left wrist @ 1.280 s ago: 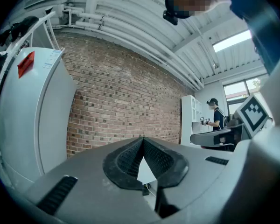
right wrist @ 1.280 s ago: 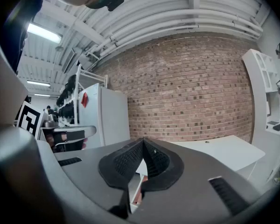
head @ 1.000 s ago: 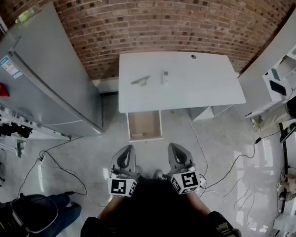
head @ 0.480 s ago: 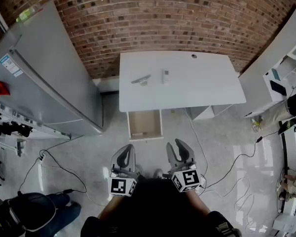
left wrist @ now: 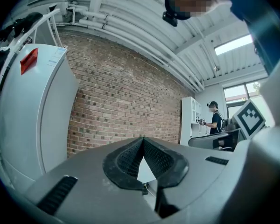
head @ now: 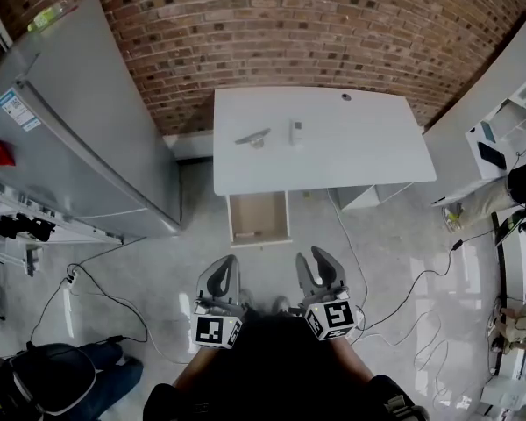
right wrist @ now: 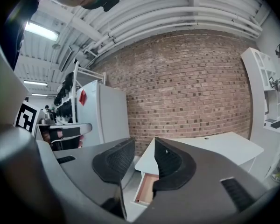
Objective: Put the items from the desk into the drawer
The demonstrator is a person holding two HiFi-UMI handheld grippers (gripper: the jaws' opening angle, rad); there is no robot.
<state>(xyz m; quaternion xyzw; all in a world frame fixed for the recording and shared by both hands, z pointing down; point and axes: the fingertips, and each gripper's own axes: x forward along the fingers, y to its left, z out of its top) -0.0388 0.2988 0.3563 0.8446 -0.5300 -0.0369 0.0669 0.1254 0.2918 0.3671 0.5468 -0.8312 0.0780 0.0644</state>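
In the head view, we see a white rectangular surface [head: 368, 147] set against a red brick wall [head: 289, 24]. 2 things lie on its left half, near each other but apart: a grey elongated item [head: 252, 137] and a small white rectangular item [head: 295, 131]. Under the surface's front-left edge, an open drawer with a pale tan inside [head: 259, 217] stands pulled out over the glossy grey floor [head: 158, 261]. A tall grey refrigerator [head: 88, 139] stands to the left. Both grippers are held low, well short of the drawer. The left gripper [head: 223, 274] has its fingers drawn together, and the right gripper [head: 316, 268] shows a narrow gap.

In the left gripper view, the black ribbed fingers [left wrist: 126, 160] meet at their tips and hold nothing. A small triangular opening lower down shows a bit of the white surface.

In the right gripper view, the fingers [right wrist: 114, 160] have just been opening and stand narrowly apart, with nothing gripped. Through the gap we see the surface's corner and the open drawer, both well beyond.
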